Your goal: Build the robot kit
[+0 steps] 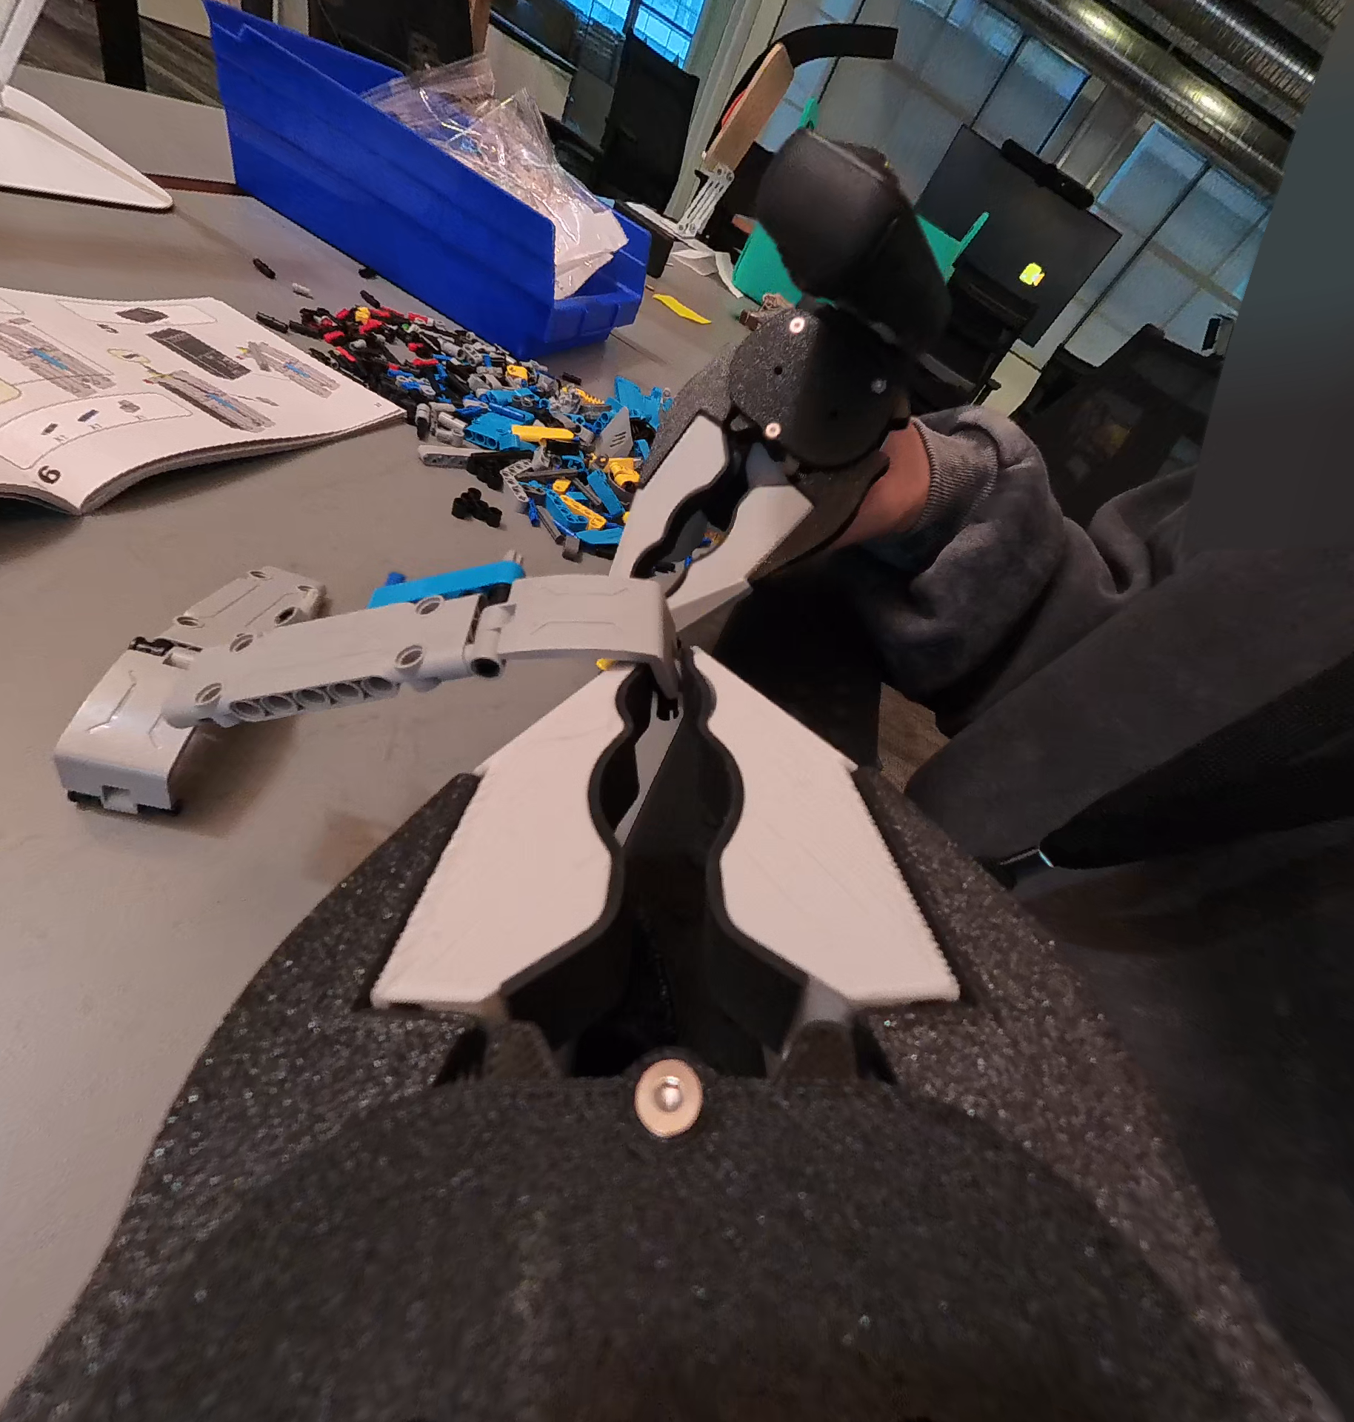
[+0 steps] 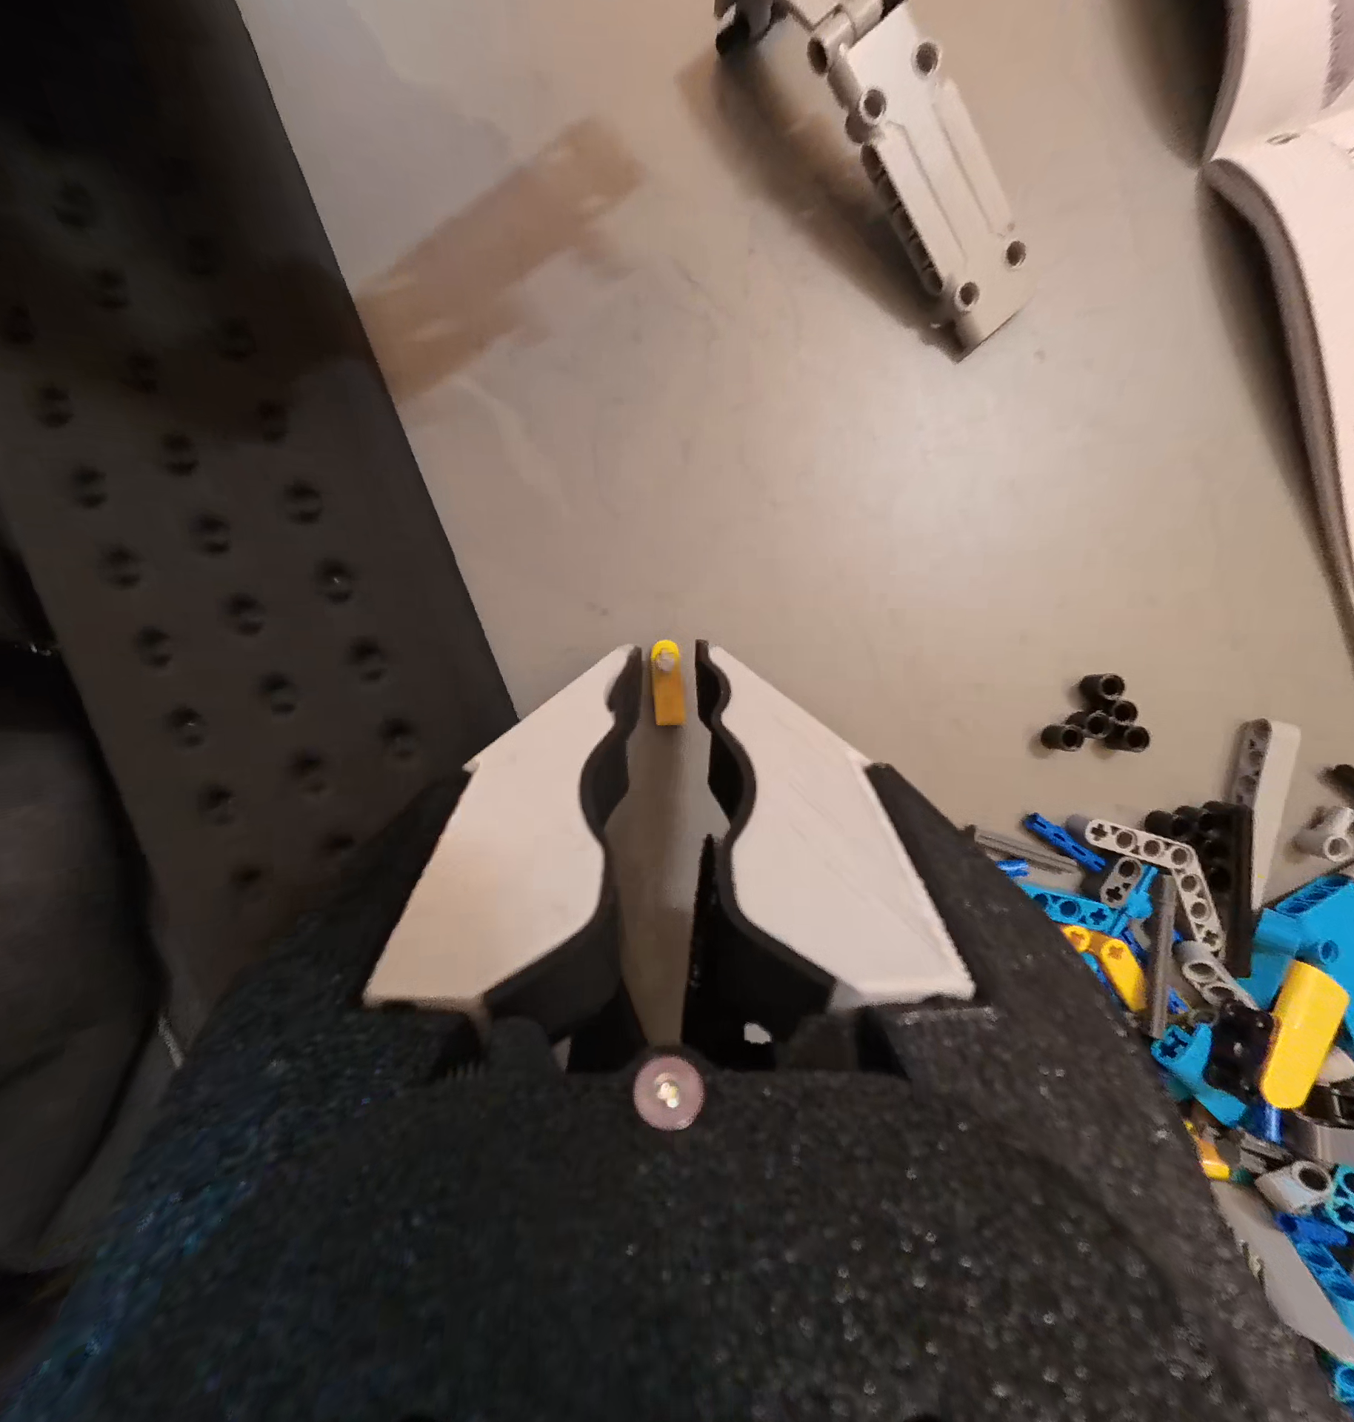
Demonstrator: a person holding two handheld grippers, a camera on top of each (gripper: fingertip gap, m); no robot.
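My left gripper (image 1: 678,668) is shut on the right end of a grey assembly (image 1: 397,654), a hinged panel joined to a beam with holes. It holds the assembly just above the grey table (image 1: 274,885), with a blue piece (image 1: 443,589) behind it. My right gripper (image 2: 665,654) is shut on a small yellow piece (image 2: 668,696) with a grey pin in it, above the table (image 2: 812,462). In the left wrist view the right gripper (image 1: 658,585) hangs just behind the held panel's right end. A grey panel with holes (image 2: 912,177) shows at the top of the right wrist view.
A second grey panel part (image 1: 120,739) lies on the table. A pile of small blue, yellow, black and grey pieces (image 1: 520,431) (image 2: 1197,962) sits nearby. Also here are an open instruction booklet (image 1: 120,385), a blue bin (image 1: 397,192) with plastic bags, a person's sleeve (image 1: 989,539) and a black perforated surface (image 2: 197,539). The gap from one gripper's tips to the other's is roughly 12 cm.
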